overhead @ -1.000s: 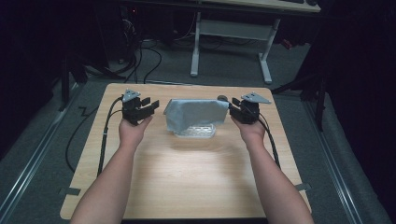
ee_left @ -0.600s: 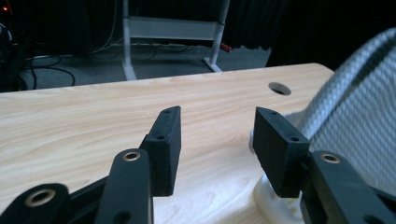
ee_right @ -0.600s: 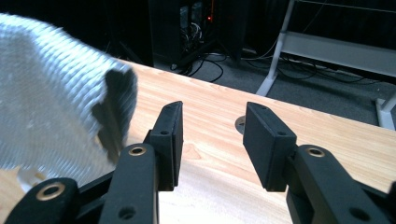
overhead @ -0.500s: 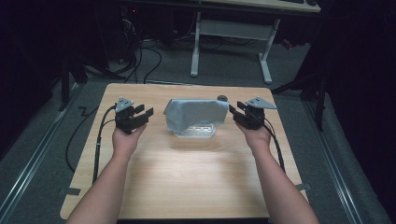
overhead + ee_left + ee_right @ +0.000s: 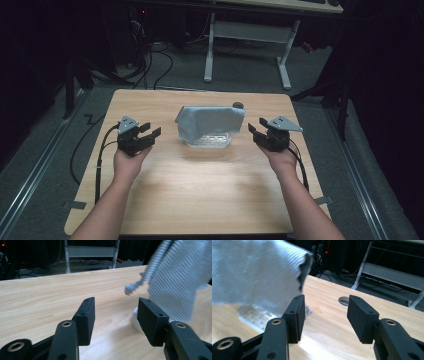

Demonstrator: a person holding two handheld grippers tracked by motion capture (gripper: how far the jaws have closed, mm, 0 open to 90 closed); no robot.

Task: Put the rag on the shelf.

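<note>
Both tongs have drawn outward since the earlier frame, jaws just opening, leaving the grey cloth (image 5: 210, 122) draped over the white basket (image 5: 212, 141) mid-counter (image 5: 200, 195).

Left tongs (image 5: 113, 312): wide, empty, cloth ahead-right.

Right tongs (image 5: 324, 312): wide, empty, cloth ahead-left. Retreating level should avoid snagging the drape.

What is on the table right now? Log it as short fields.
surface: wooden table
centre: grey cloth draped over a white slotted rack
left gripper: fingers open, nothing between them, left of the cloth
right gripper: fingers open, nothing between them, right of the cloth
contact: neither gripper touches the cloth
</note>
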